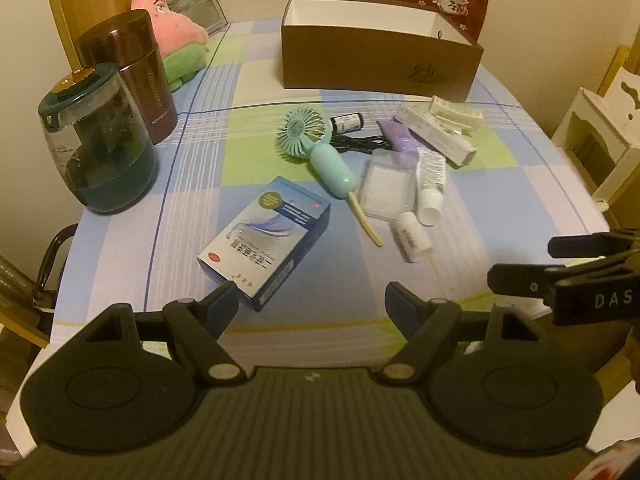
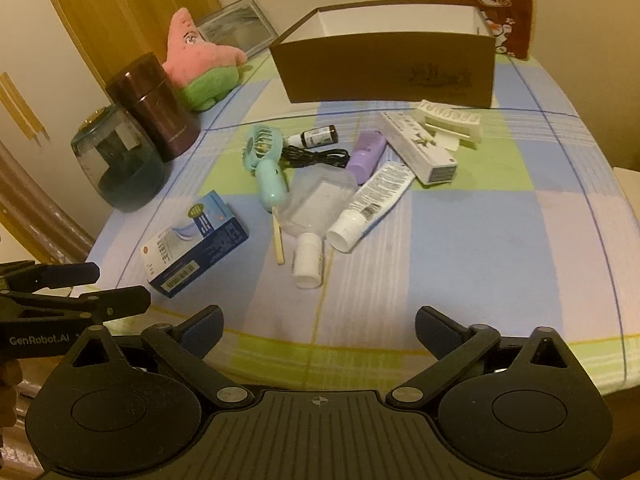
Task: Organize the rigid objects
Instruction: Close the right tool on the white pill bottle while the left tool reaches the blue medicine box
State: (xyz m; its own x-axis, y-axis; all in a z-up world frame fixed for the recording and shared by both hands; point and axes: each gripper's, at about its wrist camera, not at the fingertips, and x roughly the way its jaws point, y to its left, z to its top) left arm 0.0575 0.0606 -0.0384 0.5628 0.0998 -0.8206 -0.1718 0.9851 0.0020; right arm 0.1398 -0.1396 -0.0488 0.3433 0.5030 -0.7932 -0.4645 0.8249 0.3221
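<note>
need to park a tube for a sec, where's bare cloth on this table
Free: the near-right cloth right of the white tube, and the strip between the brown box and the mint fan. Crowded: the middle cluster from the blue carton to the long white box.

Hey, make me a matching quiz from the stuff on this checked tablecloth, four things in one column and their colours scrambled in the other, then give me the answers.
Things:
1. handheld fan
2. plush star
3. tall canister
4. open box

Colours:
A. brown outside, white inside
B. pink with a green lower part
C. mint green
D. dark maroon

Pairs: 1-C, 2-B, 3-D, 4-A
</note>
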